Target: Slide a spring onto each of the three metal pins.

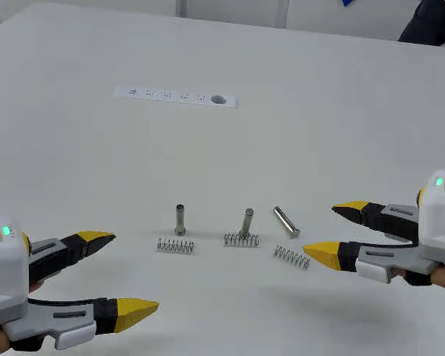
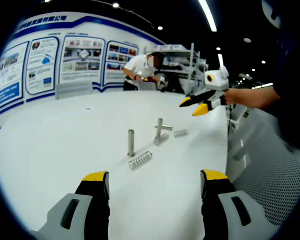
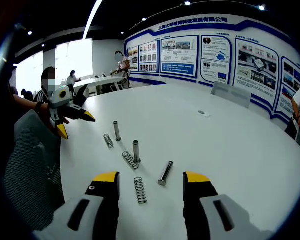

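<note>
The left claw [image 1: 136, 271] and right claw [image 1: 318, 229] hover released, flanking the row; each spring [image 1: 176, 245] lies on the desk [image 1: 282, 148] beside its pin [image 1: 179, 219], seemingly paired for threading; two pins stand, the right pin [image 1: 286, 222] lies flat.

The left gripper [image 1: 126, 272] is held low, its yellow-tipped jaws spread wide with nothing between the fingers, tips aimed across toward the other gripper. The right gripper [image 1: 325, 230] faces it, jaws likewise parted and empty, one finger above the other, tips aimed back at the left. A hand [image 2: 235, 95] and forearm hold the right gripper from behind its fingers
</note>
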Available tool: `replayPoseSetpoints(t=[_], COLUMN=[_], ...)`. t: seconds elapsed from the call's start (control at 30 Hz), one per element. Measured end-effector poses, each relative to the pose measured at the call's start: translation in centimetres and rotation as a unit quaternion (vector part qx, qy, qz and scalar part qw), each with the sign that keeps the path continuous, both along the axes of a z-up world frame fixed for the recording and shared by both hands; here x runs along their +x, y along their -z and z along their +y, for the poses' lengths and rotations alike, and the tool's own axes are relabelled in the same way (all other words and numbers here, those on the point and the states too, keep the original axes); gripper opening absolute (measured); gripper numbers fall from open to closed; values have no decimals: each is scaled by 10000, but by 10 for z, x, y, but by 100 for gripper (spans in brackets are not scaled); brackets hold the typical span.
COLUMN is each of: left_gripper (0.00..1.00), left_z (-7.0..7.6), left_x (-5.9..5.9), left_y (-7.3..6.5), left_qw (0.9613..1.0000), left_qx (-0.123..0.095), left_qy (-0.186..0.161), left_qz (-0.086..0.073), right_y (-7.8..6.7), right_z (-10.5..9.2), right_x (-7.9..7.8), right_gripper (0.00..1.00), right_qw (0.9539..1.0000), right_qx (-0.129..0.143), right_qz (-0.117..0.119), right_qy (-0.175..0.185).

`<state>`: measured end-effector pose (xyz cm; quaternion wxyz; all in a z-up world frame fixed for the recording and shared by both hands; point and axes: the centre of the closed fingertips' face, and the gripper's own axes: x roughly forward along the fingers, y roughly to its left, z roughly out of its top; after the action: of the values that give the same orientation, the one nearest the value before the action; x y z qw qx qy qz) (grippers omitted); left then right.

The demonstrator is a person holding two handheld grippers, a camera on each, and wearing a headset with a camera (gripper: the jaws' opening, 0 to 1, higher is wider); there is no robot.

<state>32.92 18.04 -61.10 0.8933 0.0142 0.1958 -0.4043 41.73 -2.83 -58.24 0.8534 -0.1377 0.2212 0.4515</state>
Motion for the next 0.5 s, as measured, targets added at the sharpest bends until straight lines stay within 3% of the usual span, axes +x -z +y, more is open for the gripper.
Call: replayPoseSetpoints(t=[0.33, 0.5], left_gripper=[75, 75], left_z=[-1, -1], left_x=[0, 0], left_y=[-1, 0], left_qw=[10000, 10000], left_qx=[-35, -43], left_qy=[8, -5], left_qz=[-8, 1], right_y=[-1, 7], right_z=[17, 24], right_x=[30, 41], right_gripper=[42, 37], right_qw=[9989, 9975], right_qx=[-348, -528], right_qz=[97, 214], right_qy=[294, 418])
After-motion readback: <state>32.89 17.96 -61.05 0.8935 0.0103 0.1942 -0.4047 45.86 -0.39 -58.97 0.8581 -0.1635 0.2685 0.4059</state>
